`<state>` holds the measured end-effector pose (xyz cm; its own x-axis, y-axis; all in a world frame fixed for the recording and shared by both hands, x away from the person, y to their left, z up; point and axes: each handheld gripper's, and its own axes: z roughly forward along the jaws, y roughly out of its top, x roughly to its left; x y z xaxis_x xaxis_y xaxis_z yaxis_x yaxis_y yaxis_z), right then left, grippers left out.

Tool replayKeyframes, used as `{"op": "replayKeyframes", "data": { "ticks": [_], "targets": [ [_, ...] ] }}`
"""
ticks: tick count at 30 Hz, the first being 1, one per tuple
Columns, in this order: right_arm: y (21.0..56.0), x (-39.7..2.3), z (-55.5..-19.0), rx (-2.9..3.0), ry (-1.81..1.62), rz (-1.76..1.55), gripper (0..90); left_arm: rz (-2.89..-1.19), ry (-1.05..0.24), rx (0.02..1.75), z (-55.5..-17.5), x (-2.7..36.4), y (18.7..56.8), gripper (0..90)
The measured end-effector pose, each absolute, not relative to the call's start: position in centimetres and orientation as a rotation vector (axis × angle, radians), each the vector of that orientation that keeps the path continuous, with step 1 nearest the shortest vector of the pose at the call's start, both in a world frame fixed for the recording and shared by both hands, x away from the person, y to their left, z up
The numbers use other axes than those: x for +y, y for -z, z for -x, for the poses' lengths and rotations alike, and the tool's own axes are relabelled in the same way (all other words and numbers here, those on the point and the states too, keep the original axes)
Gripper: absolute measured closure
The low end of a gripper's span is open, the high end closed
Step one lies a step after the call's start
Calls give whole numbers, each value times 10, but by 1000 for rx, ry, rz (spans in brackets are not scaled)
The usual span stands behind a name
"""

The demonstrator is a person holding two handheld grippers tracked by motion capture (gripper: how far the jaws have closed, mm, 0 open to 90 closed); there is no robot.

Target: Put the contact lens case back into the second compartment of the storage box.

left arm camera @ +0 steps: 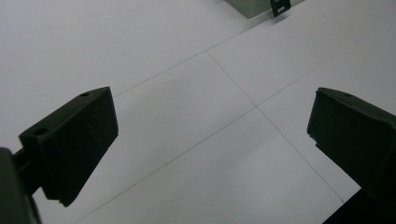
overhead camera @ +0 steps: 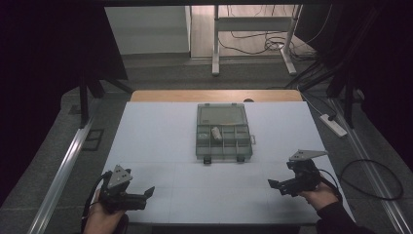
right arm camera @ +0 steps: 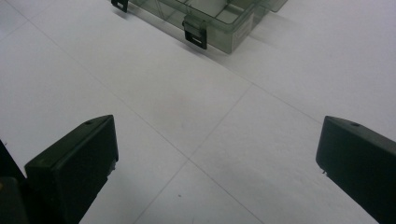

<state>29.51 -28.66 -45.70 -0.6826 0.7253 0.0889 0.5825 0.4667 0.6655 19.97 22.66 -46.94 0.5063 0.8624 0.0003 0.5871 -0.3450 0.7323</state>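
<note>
From the high view, a clear compartment box [overhead camera: 224, 132] sits open at the middle of the white table [overhead camera: 146, 146], lid laid back on its far side, a small pale item [overhead camera: 216, 133] in one of its middle cells. The left gripper [overhead camera: 146, 194] and right gripper [overhead camera: 273, 185] rest near the table's near edge — the box lies ahead of both, roughly between them, well apart from each. Neither looks clearly nearer.

In the left gripper view, the jaws stand wide apart with nothing between; a box corner with a latch [left arm camera: 280, 7] shows ahead and to the right.

In the right gripper view, the jaws are likewise spread and empty — the box's latched front wall [right arm camera: 195, 32] lies ahead, slightly left, its long side running across the approach.
</note>
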Motion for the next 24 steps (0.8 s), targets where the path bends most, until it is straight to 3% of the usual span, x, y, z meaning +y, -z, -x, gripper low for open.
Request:
{"op": "replayKeyframes", "data": {
  "ticks": [24],
  "targets": [
    [456,-316,-278,2444,-998,-1226,0,-2065,-515,1186,-200,226,469,17]
  ]
}}
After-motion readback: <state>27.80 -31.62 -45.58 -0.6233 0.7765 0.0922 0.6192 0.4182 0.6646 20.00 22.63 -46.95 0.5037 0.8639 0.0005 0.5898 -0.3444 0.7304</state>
